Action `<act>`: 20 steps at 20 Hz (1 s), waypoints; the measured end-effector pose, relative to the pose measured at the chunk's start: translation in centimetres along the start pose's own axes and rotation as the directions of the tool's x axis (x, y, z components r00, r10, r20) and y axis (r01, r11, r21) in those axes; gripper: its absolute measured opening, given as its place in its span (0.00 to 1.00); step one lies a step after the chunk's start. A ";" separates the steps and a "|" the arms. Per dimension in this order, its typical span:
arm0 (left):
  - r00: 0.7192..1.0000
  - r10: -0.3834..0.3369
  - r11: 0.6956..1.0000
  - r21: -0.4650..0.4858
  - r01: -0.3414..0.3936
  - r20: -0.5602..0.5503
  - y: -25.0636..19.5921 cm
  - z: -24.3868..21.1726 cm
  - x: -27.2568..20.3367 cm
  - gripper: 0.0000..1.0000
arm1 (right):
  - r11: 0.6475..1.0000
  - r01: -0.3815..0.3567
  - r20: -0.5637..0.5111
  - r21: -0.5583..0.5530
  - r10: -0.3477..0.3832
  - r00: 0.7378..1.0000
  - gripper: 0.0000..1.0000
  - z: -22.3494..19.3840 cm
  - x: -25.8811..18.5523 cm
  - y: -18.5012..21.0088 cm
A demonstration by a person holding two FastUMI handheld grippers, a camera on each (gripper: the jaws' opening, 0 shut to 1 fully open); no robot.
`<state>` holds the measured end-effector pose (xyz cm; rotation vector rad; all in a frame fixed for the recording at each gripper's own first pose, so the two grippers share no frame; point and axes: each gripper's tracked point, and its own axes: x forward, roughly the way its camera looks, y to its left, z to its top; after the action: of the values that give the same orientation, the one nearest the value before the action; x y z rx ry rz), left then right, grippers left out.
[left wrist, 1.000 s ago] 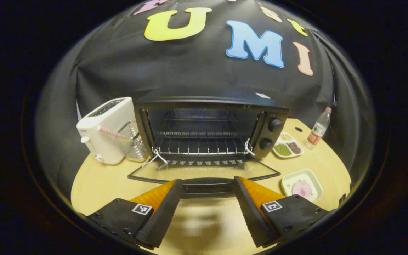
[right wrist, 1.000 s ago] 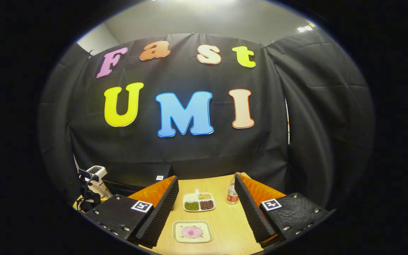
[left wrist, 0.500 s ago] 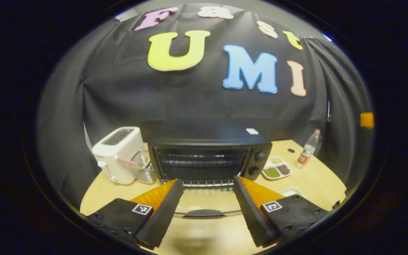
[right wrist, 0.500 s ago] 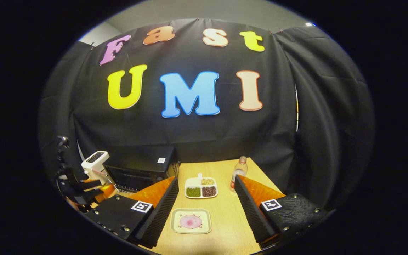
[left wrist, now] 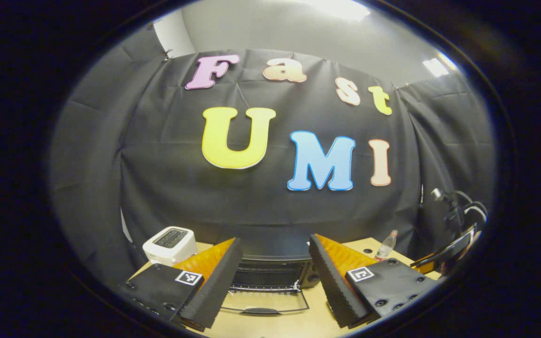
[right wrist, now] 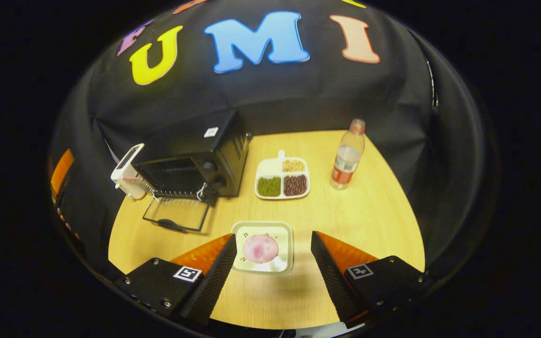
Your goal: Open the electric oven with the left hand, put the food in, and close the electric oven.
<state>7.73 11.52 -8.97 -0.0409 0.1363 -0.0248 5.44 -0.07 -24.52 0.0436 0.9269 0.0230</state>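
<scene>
The black electric oven (right wrist: 190,157) stands on the wooden table (right wrist: 369,211) with its glass door (right wrist: 176,215) lying flat open in front and the wire rack showing. A pink round piece of food (right wrist: 260,248) lies on a small square plate (right wrist: 284,234). My right gripper (right wrist: 273,234) is open, hovering over the table just short of that plate, with the plate between its finger lines. My left gripper (left wrist: 274,238) is open and empty, held back from the oven (left wrist: 270,277) and its open door (left wrist: 263,305).
A white toaster (right wrist: 127,171) stands left of the oven. A divided dish of beans (right wrist: 282,178) and a water bottle (right wrist: 347,155) sit right of the oven. The other gripper's body with cables (left wrist: 458,220) shows at the far right of the left gripper view.
My left gripper has drawn back and tilted up, away from the open oven door. My right gripper has tipped down and moved closer over the plate of food.
</scene>
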 end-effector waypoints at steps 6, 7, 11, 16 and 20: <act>0.998 0.058 0.998 -0.002 -0.058 -0.015 2.7 -0.3 -2.8 0.91 | 0.995 0.013 -0.276 0.100 0.015 0.961 0.97 -3.6 6.3 -1.8; 0.998 0.067 0.998 -0.008 -0.068 -0.019 3.1 -0.4 -3.2 0.91 | 0.994 0.025 -0.307 0.103 0.008 0.952 0.96 -4.1 7.0 -2.3; 0.995 0.100 0.995 -0.013 -0.100 -0.029 4.4 -0.7 -4.4 0.91 | 0.994 0.097 -0.392 0.048 -0.070 0.917 0.97 -5.4 9.9 -4.2; 0.990 0.124 0.992 -0.031 -0.126 -0.061 5.2 -1.8 -5.2 1.00 | 0.990 0.140 -0.439 -0.006 -0.128 0.889 0.96 -6.3 12.4 -4.9; 0.989 0.129 0.991 -0.027 -0.131 -0.073 5.3 -2.3 -5.5 1.00 | 0.983 0.171 -0.453 -0.060 -0.180 0.873 0.97 -6.7 13.9 -5.7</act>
<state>2.05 16.91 -10.68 -0.0626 0.2101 0.1062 8.40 -5.05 -39.92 -0.0670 1.4026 -0.1336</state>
